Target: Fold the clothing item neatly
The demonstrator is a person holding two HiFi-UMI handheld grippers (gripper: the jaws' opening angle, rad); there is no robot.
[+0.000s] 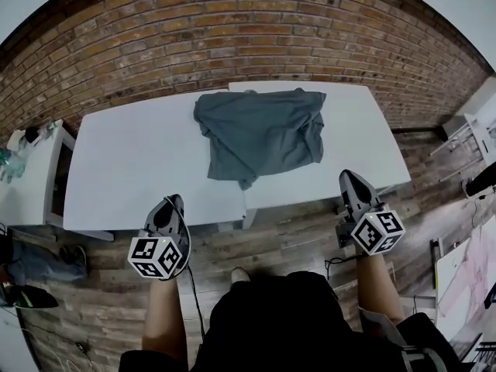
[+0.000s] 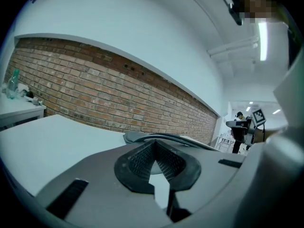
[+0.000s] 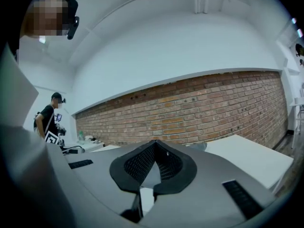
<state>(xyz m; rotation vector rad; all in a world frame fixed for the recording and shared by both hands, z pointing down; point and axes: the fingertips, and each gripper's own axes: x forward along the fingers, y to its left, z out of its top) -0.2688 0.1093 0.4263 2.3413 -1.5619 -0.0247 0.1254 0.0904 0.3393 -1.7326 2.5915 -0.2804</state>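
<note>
We face two white tables (image 1: 132, 161) set edge to edge. The grey shirt (image 1: 260, 134) lies across their join toward the far side, rumpled and lopsided, its edges uneven. We judge a neat fold is still wanting. Our left gripper (image 1: 174, 201) and right gripper (image 1: 346, 177) hover at the near edge, well apart from it, jaws closed on nothing.

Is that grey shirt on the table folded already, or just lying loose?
Loose, not neatly folded: the grey shirt lies rumpled on the white table, with uneven edges and wrinkles.
</note>
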